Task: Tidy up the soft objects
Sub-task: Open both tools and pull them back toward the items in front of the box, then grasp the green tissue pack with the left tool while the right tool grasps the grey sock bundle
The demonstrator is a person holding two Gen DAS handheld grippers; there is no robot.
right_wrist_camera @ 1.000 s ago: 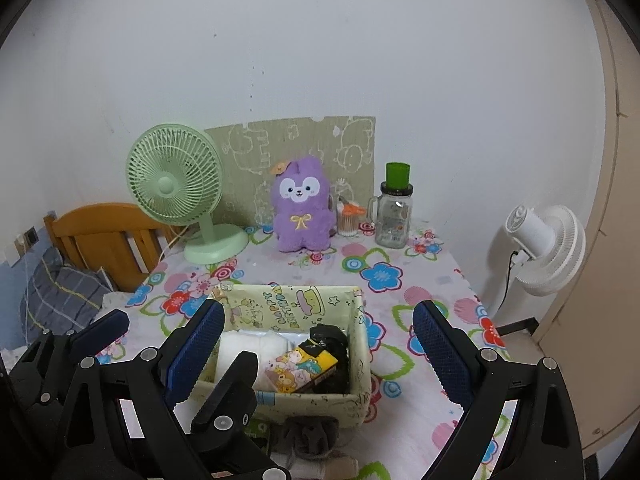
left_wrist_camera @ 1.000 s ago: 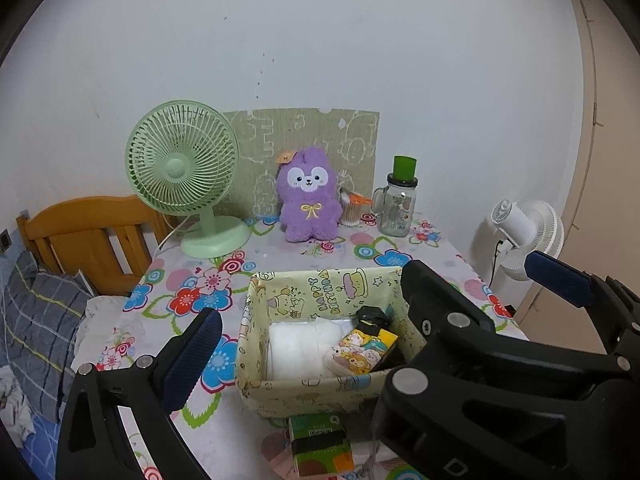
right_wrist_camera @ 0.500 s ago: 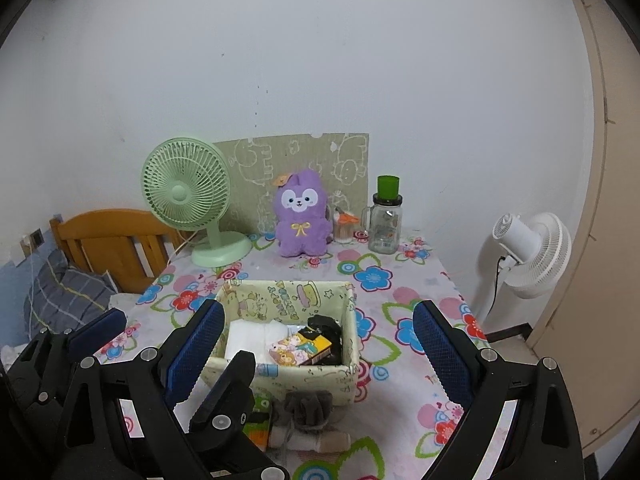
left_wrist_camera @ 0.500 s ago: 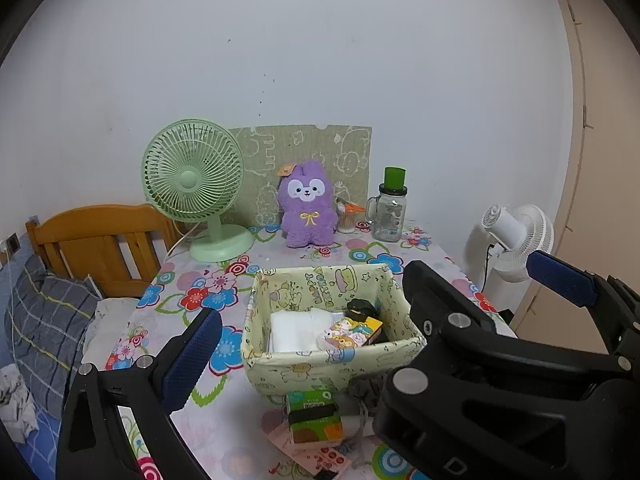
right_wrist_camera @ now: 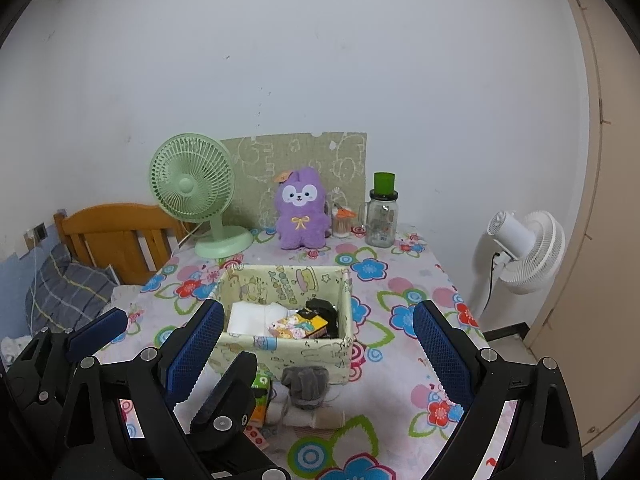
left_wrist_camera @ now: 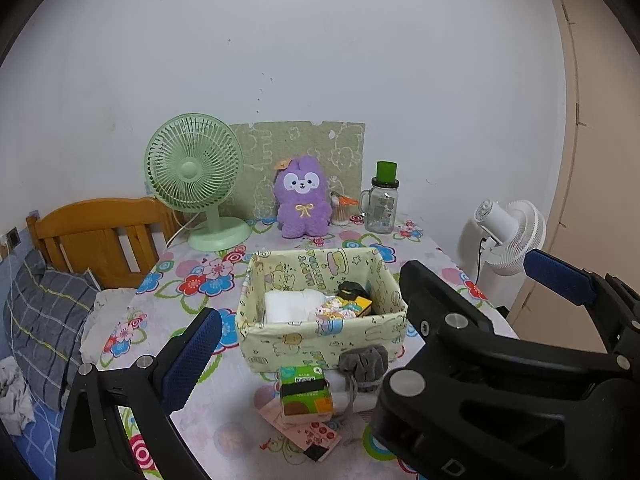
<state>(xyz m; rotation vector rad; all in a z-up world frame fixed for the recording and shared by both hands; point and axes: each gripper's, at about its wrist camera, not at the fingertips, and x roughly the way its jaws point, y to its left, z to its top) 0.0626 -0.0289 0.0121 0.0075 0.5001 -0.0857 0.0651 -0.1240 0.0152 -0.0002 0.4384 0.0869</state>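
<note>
Both grippers — left (left_wrist_camera: 304,344), right (right_wrist_camera: 316,344) — spread wide, empty; fabric bin (right_wrist_camera: 280,350) long axis left-to-right, opening upward.

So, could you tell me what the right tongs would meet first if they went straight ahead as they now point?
Probably the yellow fabric box, at its near wall or rim: it lies between the open right tongs, with the grey pouch lower, just before it. Depth is hard to judge in this fisheye view.

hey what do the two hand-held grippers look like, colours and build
Both look alike: matte black plastic frames with silver round bolt heads at the joints. Each finger ends in a flat pad covered in blue textured rubber. That holds for the left hand-held gripper and the right hand-held gripper. No cables, sleeves or hands show.
</note>
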